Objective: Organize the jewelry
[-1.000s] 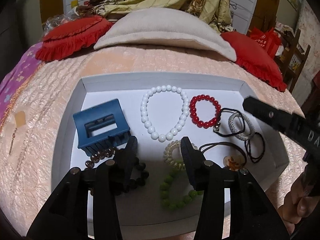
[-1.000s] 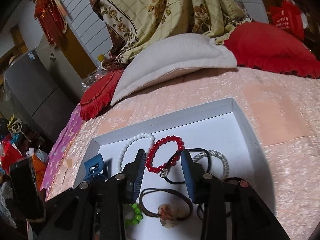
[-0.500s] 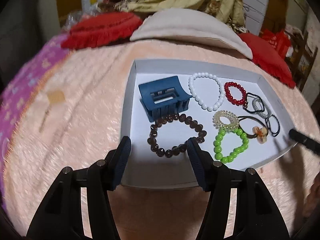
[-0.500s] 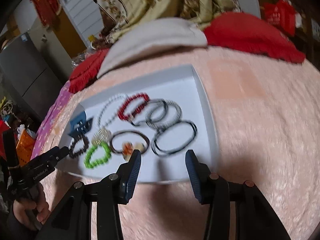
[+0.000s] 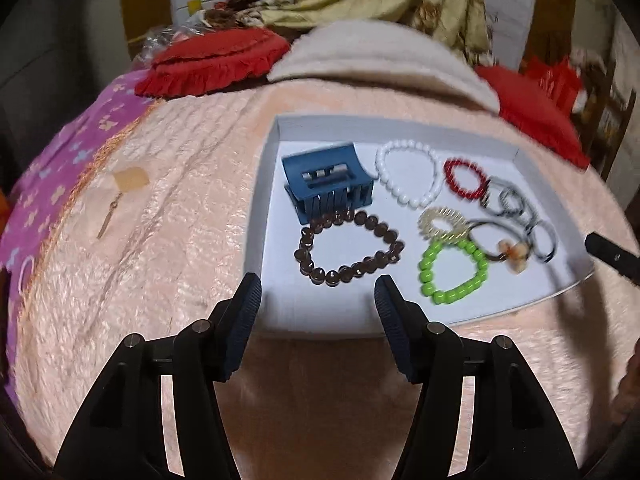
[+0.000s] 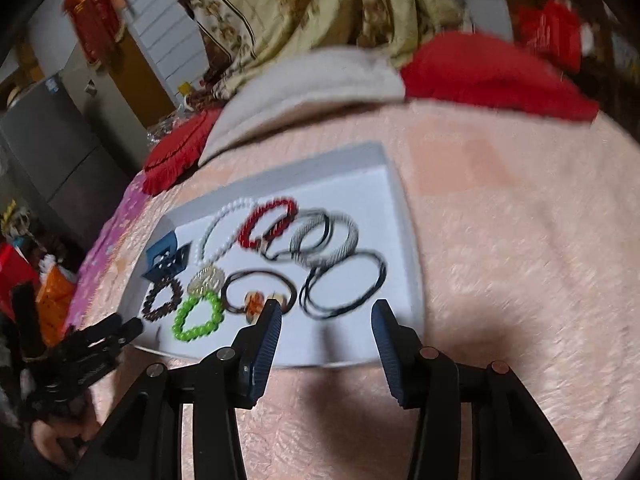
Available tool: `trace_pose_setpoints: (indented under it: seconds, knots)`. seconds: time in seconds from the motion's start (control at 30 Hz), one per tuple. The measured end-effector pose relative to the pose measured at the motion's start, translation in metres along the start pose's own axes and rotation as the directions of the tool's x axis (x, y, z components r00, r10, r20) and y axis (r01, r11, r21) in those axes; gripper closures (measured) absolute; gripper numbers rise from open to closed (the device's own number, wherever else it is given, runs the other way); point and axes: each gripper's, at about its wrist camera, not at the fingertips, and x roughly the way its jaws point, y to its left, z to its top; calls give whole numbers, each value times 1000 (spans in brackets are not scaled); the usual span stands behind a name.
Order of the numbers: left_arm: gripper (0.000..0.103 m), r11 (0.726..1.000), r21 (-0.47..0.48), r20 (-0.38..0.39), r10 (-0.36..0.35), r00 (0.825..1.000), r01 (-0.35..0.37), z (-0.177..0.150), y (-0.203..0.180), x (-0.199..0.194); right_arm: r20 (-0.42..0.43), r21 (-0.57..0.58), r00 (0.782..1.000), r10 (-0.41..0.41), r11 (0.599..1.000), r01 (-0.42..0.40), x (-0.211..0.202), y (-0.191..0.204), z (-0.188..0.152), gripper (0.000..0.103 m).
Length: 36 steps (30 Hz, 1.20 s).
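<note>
Tray: a shallow white tray (image 5: 262, 184) lies flat on the peach bedspread (image 5: 168, 208), with all the jewelry inside it.
Left gripper (image 5: 316, 298): fingers spread apart, holding nothing, hovering over the bedspread at the tray's near edge.
Right gripper (image 6: 325, 314): fingers also apart and empty, just short of the tray's near rim.
Ahead of the left fingers: the brown bead bracelet (image 5: 348, 246) lies nearest, between and just beyond the tips, clear of both.
Behind it: the blue hair claw (image 5: 326, 180), touching the brown beads.
Right of that: the white bead bracelet (image 5: 408, 178), then the red bead bracelet (image 5: 464, 180).
Near row: the green bead bracelet (image 5: 452, 270) beside a gold spiral hair tie (image 5: 442, 222).
Ahead of the right fingers: the black hair ties (image 6: 344, 284), blurred, lie just past the gap; the brown tie with an amber charm (image 6: 258, 290) sits by the left fingertip.
Pillows: cream pillow (image 5: 380, 64) and red cushions (image 5: 212, 60) beyond the tray.
</note>
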Motion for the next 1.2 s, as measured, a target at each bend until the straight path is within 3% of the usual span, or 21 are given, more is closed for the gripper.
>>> trace_pose_setpoints:
  seconds: [0.03,0.07,0.1,0.2,0.23,0.33,0.47,0.63,0.8,0.9,1.0,1.2]
  knots:
    - [40,1000,-15,30,-11,999,12,-2,2,-11,37,-15,999,-13,1000,13,-11,5,-1,58]
    - [28,999,-23,62,-20,998,22,-4,2,-22,54,-21,998,-18,1000,19,-18,8,-3,57]
    - [17,999,-26,94,-26,995,29,-6,1,-33,71,-29,997,-25,999,27,-26,13,-8,48]
    - [0,1000,-8,176,-9,984,10,-16,-7,-65,115,-46,990,-79,995,85,-49,31,-28,9]
    - [0,1000,10,179,-15,984,13,-20,-11,-73,125,-50,988,-89,994,96,-53,35,-33,6]
    - [0,998,64,168,17,986,-28,-28,-22,-86,121,-81,989,-83,992,93,-65,54,-56,6]
    - [0,990,104,212,73,974,-96,-45,-29,-110,111,-99,988,-104,988,115,-75,63,-79,6]
    - [0,991,107,214,52,975,-77,-51,-25,-122,121,-109,980,-158,979,172,-80,58,-90,6]
    - [0,998,30,193,46,980,-53,-39,-13,-129,116,-46,977,-180,981,186,-77,44,-85,6]
    - [0,998,6,164,54,985,-55,-33,-12,-124,102,-25,976,-191,981,194,-73,40,-84,6]
    - [0,993,17,106,112,988,-114,-30,-21,-115,104,-35,975,-195,979,199,-71,42,-82,6]
    - [0,997,-2,58,81,995,-81,-33,-41,-113,104,-32,976,-192,980,196,-67,46,-80,6]
